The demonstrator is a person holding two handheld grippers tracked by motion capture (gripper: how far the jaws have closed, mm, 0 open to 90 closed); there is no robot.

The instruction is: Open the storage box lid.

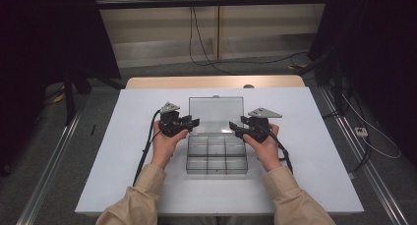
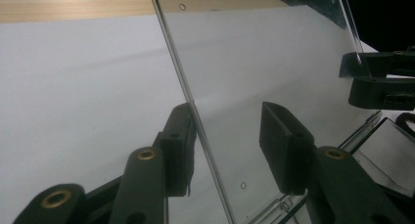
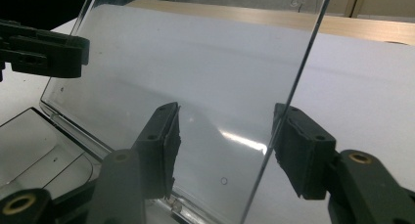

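A clear plastic compartment box [image 1: 216, 158] lies at the middle of the white table, its clear lid [image 1: 216, 112] swung up and back. My left gripper [image 1: 193, 122] is at the lid's left edge, my right gripper [image 1: 236, 124] at its right edge. In the left gripper view the lid's edge [image 2: 181, 87] runs between the jaws of my left gripper [image 2: 227, 136], close against the left pad [image 2: 178, 145], with a wide gap to the other pad. In the right gripper view my right gripper [image 3: 225, 136] straddles the lid's edge [image 3: 293, 72] near its right pad [image 3: 298, 150]. Both are open.
The white table top [image 1: 305, 151] has a wooden strip [image 1: 211, 81] along its far edge. Cables trail from both grippers toward the person's sleeves. Dark stands and floor cables lie beyond the table. The box's compartments look empty.
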